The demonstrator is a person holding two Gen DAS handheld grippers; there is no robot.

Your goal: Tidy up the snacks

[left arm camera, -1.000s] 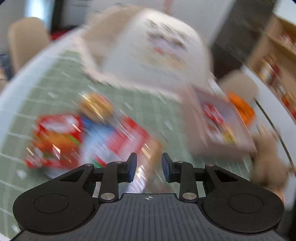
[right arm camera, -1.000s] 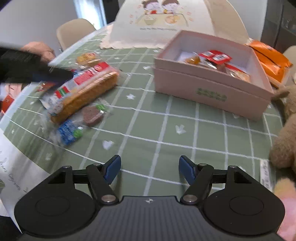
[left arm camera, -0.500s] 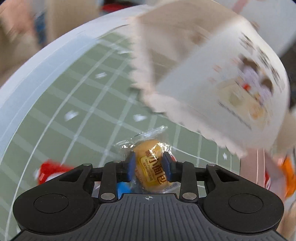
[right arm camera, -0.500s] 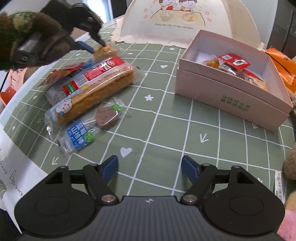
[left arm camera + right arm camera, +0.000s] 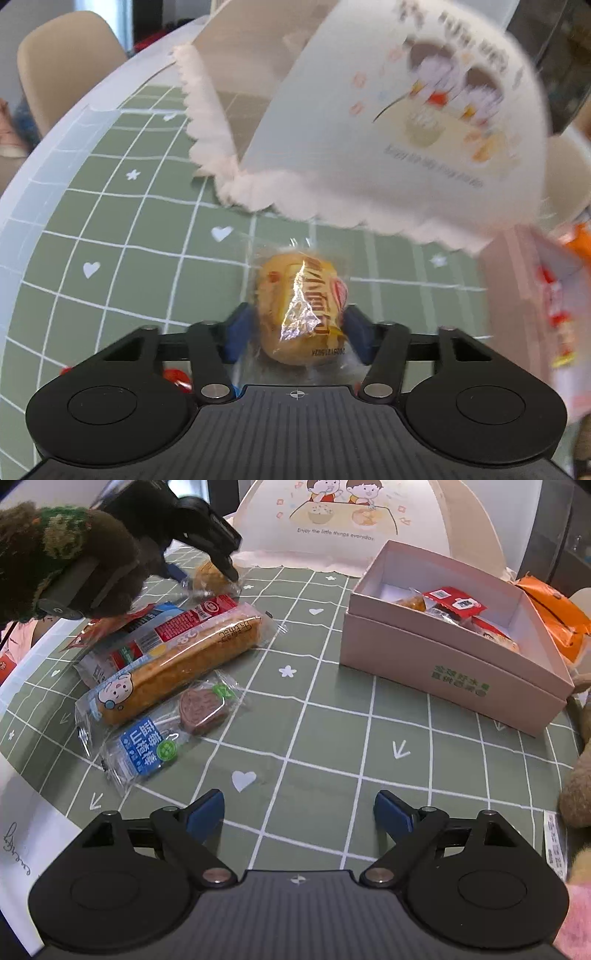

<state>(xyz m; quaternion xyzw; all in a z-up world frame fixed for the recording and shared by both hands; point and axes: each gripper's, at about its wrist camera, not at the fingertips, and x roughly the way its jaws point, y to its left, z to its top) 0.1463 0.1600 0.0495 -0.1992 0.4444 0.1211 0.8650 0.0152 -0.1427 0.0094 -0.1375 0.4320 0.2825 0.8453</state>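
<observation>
My left gripper [image 5: 297, 328] is shut on a round yellow wrapped cake [image 5: 301, 310] and holds it just above the green checked tablecloth [image 5: 122, 236]. In the right wrist view the same left gripper [image 5: 207, 566] grips that cake [image 5: 210, 578] at the far left. My right gripper [image 5: 299, 812] is open and empty over the cloth. A pink open box [image 5: 454, 657] with several wrapped snacks inside stands at the right. A long bread-stick pack [image 5: 177, 657] and a blue-labelled hawthorn snack [image 5: 170, 734] lie at the left.
A white food-cover tent [image 5: 354, 520] with a cartoon print stands at the back; it also fills the upper right of the left wrist view [image 5: 406, 122]. Orange packets [image 5: 554, 616] lie behind the box. A brown plush toy [image 5: 578, 775] sits at the right edge.
My left gripper came down onto the yellow cake, closed on it, and has lifted it slightly and swung right. My right gripper has drifted a little and stays open.
</observation>
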